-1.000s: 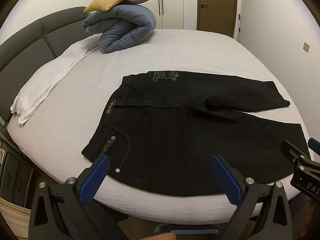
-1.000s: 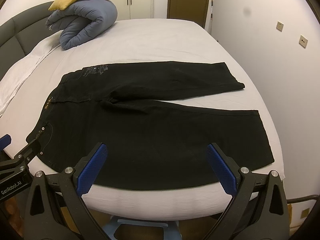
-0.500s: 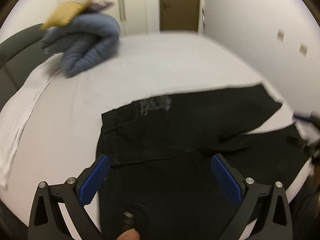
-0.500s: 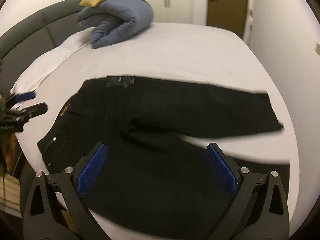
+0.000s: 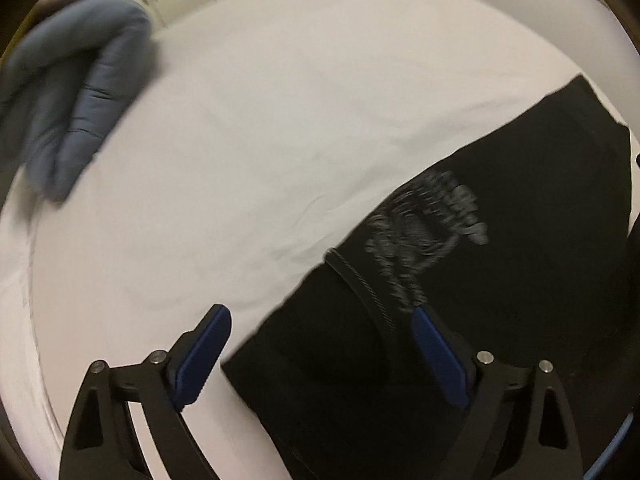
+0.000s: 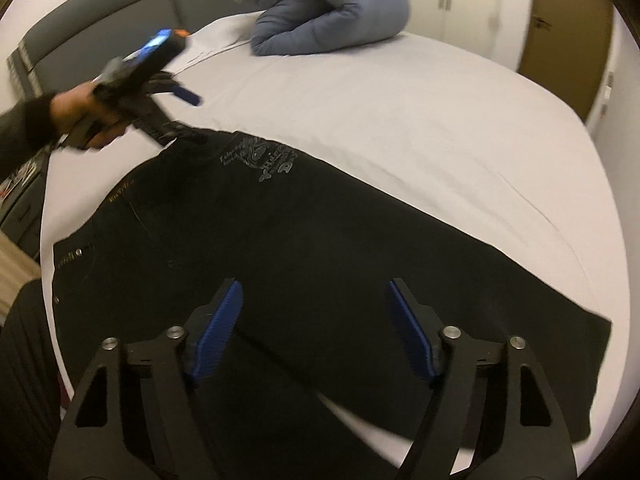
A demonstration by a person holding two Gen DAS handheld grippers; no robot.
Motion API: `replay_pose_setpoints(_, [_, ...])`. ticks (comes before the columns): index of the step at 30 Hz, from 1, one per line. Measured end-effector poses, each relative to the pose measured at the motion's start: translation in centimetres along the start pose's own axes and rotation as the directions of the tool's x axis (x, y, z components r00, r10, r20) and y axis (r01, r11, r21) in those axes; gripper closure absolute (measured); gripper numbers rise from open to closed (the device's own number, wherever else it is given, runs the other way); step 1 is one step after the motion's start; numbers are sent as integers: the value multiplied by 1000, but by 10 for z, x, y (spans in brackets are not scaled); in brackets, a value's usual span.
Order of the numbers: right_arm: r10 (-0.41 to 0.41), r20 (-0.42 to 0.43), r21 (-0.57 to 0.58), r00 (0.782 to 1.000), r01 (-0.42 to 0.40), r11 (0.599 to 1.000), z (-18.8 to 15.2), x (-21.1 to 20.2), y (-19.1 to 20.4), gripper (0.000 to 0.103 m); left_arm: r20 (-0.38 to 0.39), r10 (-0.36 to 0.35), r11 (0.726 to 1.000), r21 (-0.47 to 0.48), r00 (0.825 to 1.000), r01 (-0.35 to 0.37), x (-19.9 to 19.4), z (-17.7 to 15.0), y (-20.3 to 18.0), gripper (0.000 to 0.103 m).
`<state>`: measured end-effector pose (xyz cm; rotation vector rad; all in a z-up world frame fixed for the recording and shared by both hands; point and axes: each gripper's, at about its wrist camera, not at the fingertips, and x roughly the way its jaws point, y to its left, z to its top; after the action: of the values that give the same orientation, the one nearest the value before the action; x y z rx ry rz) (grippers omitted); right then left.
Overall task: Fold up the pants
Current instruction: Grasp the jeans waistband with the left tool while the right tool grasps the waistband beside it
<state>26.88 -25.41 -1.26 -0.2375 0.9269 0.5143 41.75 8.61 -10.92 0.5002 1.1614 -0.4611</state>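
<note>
While the black pants (image 6: 320,248) lie flat on the white bed (image 6: 400,120), the left gripper (image 5: 320,350) hovers wide open at the waistband corner, and the right gripper (image 6: 314,328) spreads empty above the legs.

Pants (image 6: 320,248): matt black woven cloth with pale print near the waistband. Bed sheet (image 6: 400,100) beneath the pants: smooth white cloth. Quilt (image 6: 328,12) beyond the pants: puffy blue-grey cloth. Gripper pads (image 6: 218,330): ribbed blue plastic.

The left gripper (image 5: 320,344) hangs wide open over the pants (image 5: 500,280) waistband corner on the bed (image 5: 280,120).
</note>
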Motion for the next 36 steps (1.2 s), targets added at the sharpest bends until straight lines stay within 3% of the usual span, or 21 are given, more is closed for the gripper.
replay_pose_setpoints(4, [43,-5,-19,999,-43,999,1,18,-13,39,-75,-66,998,18,995,67,30,13,20,18])
replay_pose_setpoints(6, [60,0,-24,998,-60,998,0,26,-16,40,-126,-126,992,9,984,129,46,16,26,23])
replay_pose_setpoints(9, [92,-2,-34,996,-92,995,1,33,-17,45,-147,-180,983,2,973,182,58,14,25,41])
replay_pose_setpoints(11, [98,-8,-48,995,-98,994,5,39,-16,51,-127,-187,982,0,974,189,53,14,20,80])
replay_pose_setpoints(13, [93,-13,-63,996,-94,994,12,47,-17,59,-108,-149,988,27,983,153,46,10,11,96])
replay_pose_setpoints(18, [88,5,-96,996,-87,992,44,66,-16,60,40,-26,995,101,999,22,5,-17,-19,100])
replay_pose_setpoints(20, [96,8,-124,995,-94,988,60,75,-14,60,111,37,991,127,993,-51,-16,-35,-39,100])
replay_pose_setpoints(24, [99,-15,-205,995,-100,974,85,92,-2,60,198,86,980,159,976,-118,-41,-63,-66,100])
replay_pose_setpoints(28, [106,-59,-264,993,-118,957,105,114,12,60,236,119,967,193,965,-166,-44,-71,-78,100])
replay_pose_setpoints(34, [53,-152,-430,987,-114,896,124,149,44,60,246,99,975,168,964,-143,-47,-75,-72,100])
replay_pose_setpoints(36, [39,-190,-438,981,-120,891,126,160,43,74,250,95,977,165,964,-139,-46,-72,-67,100])
